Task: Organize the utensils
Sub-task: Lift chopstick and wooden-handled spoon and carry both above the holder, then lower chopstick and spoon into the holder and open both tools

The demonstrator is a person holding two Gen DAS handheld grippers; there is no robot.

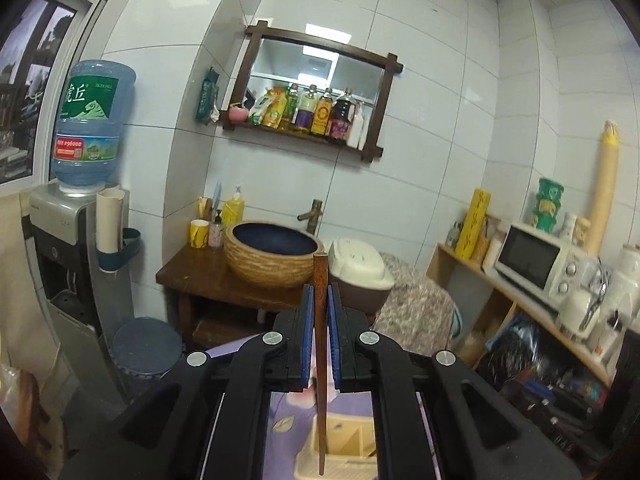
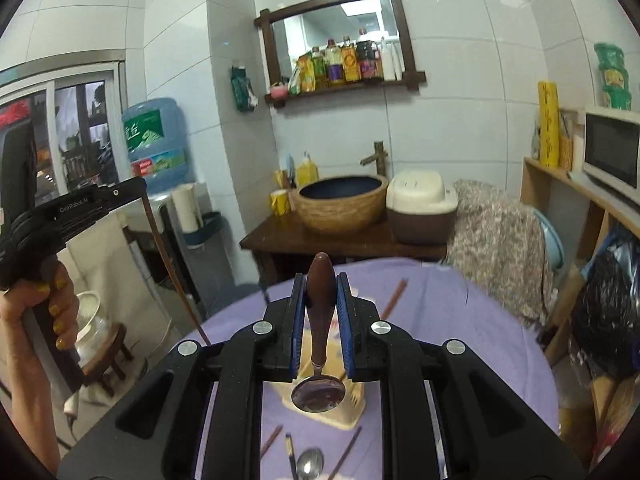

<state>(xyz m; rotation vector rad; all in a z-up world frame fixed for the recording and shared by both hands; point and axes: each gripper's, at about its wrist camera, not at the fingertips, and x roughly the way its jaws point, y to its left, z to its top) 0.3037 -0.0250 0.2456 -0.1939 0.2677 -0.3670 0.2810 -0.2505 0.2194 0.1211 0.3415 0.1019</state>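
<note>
My left gripper [image 1: 320, 290] is shut on a dark wooden chopstick [image 1: 321, 360] that hangs tip down over a cream utensil holder [image 1: 344, 440] on the purple tablecloth. My right gripper [image 2: 321, 280] is shut on the brown handle of a metal spoon [image 2: 319, 390], bowl down, just above the same cream holder [image 2: 340, 414]. The left gripper [image 2: 136, 188] with its chopstick [image 2: 172, 268] also shows at the left of the right wrist view. Loose chopsticks [image 2: 394, 298] and another spoon [image 2: 310, 462] lie on the cloth around the holder.
The round table with the purple cloth [image 2: 460, 340] is below me. Behind it stand a wooden stand with a basin [image 2: 340, 204] and a rice cooker [image 2: 420, 204]. A shelf with a microwave [image 1: 536, 260] is on the right and a water dispenser [image 1: 80, 200] on the left.
</note>
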